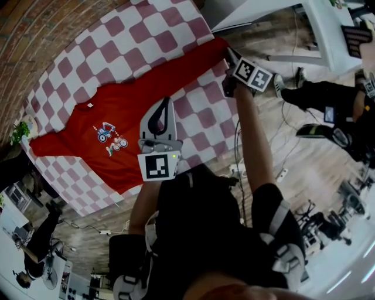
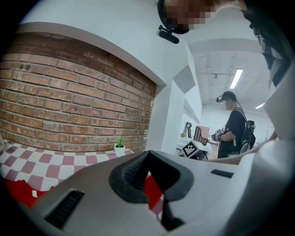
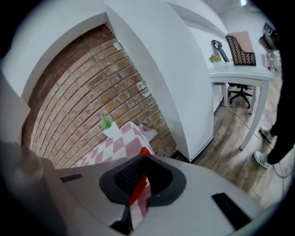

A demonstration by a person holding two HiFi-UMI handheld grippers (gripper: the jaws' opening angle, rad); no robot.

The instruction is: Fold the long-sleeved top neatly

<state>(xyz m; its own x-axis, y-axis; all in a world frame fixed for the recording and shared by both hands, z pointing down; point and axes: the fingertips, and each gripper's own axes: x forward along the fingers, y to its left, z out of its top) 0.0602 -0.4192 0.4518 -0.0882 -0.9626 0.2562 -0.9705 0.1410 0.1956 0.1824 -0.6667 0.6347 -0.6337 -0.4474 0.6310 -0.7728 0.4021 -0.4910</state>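
Pinches the end of one red sleeve (image 1: 202, 57) with the right hand-held gripper (image 1: 229, 55), jaws pressed almost together on a thin strip of the red cloth (image 3: 138, 186). Does this right at the far corner of the bench (image 1: 193, 17), where the pink and white checked cloth (image 1: 135, 41) drops off the edge. Holds the left hand-held gripper (image 1: 164, 104) pressed shut with nothing in it, up in the air over the lower side of the long-sleeved top (image 1: 88, 132). Shows only a bit of red behind those shut jaws in the left gripper view. Has the long-sleeved top lying flat and face up across the bench, little picture on the chest, one sleeve out to each end. Puts the other sleeve end close to the small plant pot (image 1: 20, 132) at the opposite end. Leaves bare checks between the long-sleeved top and the brick wall (image 1: 35, 35), and a thin strip of checks along the near edge. Finds the wooden floor (image 1: 304, 158) past the right edge, with cables (image 1: 237, 146) and another person's shoes (image 1: 281, 85) on it.
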